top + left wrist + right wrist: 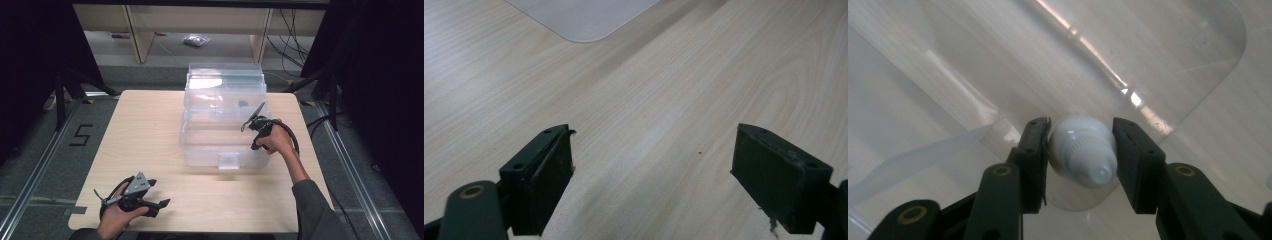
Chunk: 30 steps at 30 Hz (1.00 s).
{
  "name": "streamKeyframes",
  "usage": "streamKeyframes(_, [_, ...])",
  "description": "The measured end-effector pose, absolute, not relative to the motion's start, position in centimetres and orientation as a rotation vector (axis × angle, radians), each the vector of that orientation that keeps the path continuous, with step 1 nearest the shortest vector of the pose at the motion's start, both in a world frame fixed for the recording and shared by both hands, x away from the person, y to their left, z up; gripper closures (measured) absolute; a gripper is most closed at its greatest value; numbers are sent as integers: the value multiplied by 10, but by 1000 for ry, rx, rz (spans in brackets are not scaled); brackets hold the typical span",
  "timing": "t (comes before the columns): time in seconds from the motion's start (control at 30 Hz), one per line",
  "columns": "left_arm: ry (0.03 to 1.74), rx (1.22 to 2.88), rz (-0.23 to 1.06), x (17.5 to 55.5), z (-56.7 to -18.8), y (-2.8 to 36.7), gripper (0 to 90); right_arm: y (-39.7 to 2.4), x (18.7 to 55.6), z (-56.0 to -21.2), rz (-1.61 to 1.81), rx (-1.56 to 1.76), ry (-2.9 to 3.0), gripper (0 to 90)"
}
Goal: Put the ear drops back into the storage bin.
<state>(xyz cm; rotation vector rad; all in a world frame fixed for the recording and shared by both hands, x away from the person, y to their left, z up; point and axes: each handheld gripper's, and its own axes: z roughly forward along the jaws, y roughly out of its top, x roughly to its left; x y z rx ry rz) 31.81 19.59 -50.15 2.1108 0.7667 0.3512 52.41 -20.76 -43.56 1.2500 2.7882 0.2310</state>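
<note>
Over at the near left corner of the worktop the left claw sits low in the person's hand, jaws spread wide and nothing between them. In the left gripper view bare wood grain lies between the two pads, with a rounded corner of the clear bin showing well ahead. It looks parked, and that seems the right place for it: clear of the other arm's path, yet near enough to steady the bin if it slides.

In the middle stands the bin, a clear plastic box with its lid tipped up at the back and a latch tab on the near wall. Something small and dark lies inside toward the far right; I cannot tell what.

On the right, the right claw hangs over the bin's right side, pointing down into it. Its own view shows the jaws clenched on a small white tube, nozzle end toward the camera, clear plastic beneath.

My guess is the tube is going into the bin. To do that well, I would bring it low over the floor before letting go, so it cannot bounce or roll, keep the jaws off the wall, open slowly, and lift straight up.
</note>
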Motion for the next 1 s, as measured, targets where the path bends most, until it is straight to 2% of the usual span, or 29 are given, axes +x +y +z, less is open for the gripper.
streamKeyframes(0.17, [779, 2096, 341, 318, -502, 195, 160, -209, 524, -434, 262, 1242, 2770, 591])
streamKeyframes(0.3, [783, 2090, 331, 318, -502, 194, 160, -209, 522, -429, 303, 1261, 2733, 507])
streamKeyframes(0.37, [770, 2111, 334, 318, -501, 196, 160, -208, 521, -425, 297, 1272, 2723, 431])
streamKeyframes(0.53, [785, 2105, 344, 317, -501, 195, 160, -205, 514, -410, 295, 1230, 2690, 349])
streamKeyframes(1.0, [785, 2088, 337, 317, -502, 194, 160, -207, 493, -377, 474, 1188, 2636, 321])
